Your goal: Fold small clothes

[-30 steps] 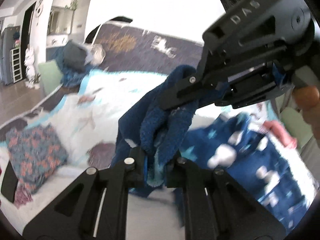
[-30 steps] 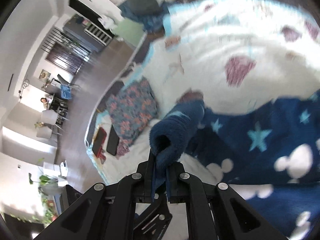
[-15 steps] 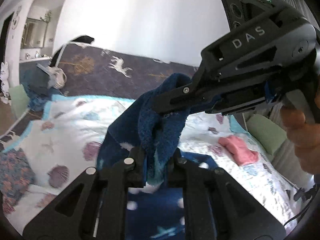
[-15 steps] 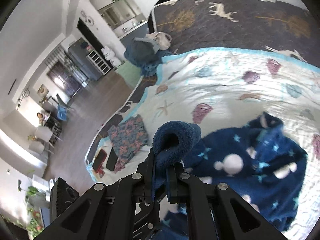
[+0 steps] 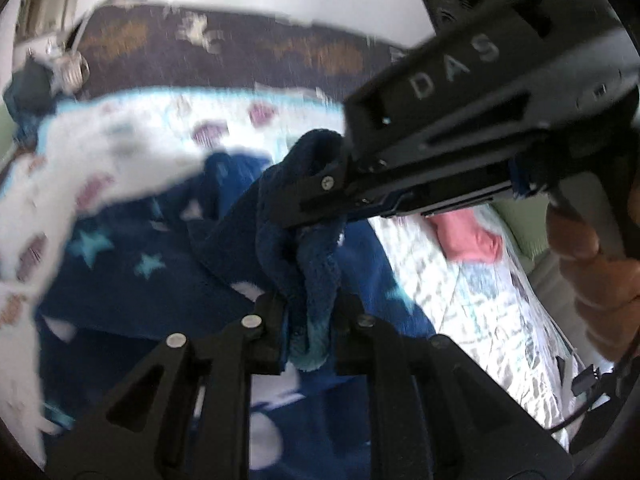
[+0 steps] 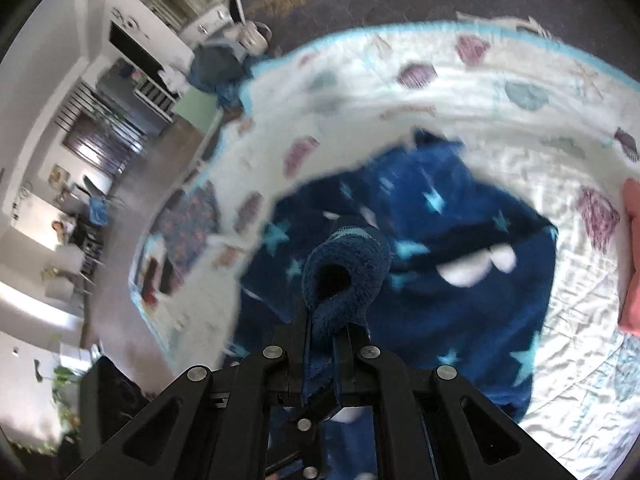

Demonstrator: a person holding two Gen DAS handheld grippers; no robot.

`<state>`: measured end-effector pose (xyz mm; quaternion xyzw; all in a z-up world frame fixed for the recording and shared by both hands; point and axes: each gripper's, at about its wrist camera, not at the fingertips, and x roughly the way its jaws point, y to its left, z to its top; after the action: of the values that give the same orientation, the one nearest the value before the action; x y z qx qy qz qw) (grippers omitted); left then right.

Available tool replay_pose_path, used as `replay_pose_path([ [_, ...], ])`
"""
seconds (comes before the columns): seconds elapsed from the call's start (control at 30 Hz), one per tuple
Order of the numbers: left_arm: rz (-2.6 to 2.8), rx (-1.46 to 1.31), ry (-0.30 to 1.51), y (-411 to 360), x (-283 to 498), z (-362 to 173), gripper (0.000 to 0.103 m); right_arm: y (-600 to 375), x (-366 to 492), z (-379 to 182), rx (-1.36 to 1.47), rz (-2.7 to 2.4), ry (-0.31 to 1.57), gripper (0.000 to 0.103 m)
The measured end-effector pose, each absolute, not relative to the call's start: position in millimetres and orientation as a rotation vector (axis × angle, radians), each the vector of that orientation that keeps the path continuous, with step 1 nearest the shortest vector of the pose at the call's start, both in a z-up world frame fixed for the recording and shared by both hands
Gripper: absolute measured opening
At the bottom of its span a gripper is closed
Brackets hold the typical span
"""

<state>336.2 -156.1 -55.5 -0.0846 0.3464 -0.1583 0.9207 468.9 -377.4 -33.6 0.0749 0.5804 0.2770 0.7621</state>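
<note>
A dark blue fleece garment (image 5: 120,256) with light blue stars and white blobs hangs over the bed; in the right wrist view the same blue garment (image 6: 460,264) spreads below. My left gripper (image 5: 310,320) is shut on a bunched edge of it. In the left wrist view my right gripper (image 5: 320,184) reaches in from the right and pinches the fleece just above. In its own view my right gripper (image 6: 324,332) is shut on a rolled fold of the garment. A hand (image 5: 592,264) holds the right gripper's handle.
A white quilt (image 6: 440,100) with shell prints covers the bed, edged in light blue. A pink folded cloth (image 5: 468,236) lies at the right; the same pink cloth (image 6: 630,256) shows at the frame edge. A floral cloth (image 6: 188,220) and dark bundle (image 6: 216,68) lie at the left.
Both grippers have swept sideways across the bed, carrying the blue garment. The pink cloth has come closer at the right and the floral cloth has dropped away to the left.
</note>
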Motion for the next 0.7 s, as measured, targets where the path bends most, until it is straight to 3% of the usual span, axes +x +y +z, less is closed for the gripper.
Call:
replay_pose_path([
  [0.23,-0.344,-0.162,0.864,-178.9,356.3,-102.5,0.018,-423.2,485.0,-107.0,0.28,0.529,1.347,0.008],
  [0.43,-0.365,-0.122,0.871,-195.8,355.0,-123.0,0.038,-434.2,492.8,-149.3,0.261,0.432,1.393,0.008],
  [0.5,-0.399,-0.098,0.868,-201.5,349.5,-121.0,0.048,-428.9,491.6,-153.9,0.141,0.405,1.395,0.009],
  [0.57,-0.443,-0.074,0.867,-201.7,343.9,-111.6,0.049,-418.8,486.4,-148.6,0.01,0.404,1.374,0.01],
  [0.7,-0.48,-0.055,0.83,-185.4,331.7,-85.9,0.05,-408.7,478.6,-123.9,-0.16,0.289,1.328,0.022],
])
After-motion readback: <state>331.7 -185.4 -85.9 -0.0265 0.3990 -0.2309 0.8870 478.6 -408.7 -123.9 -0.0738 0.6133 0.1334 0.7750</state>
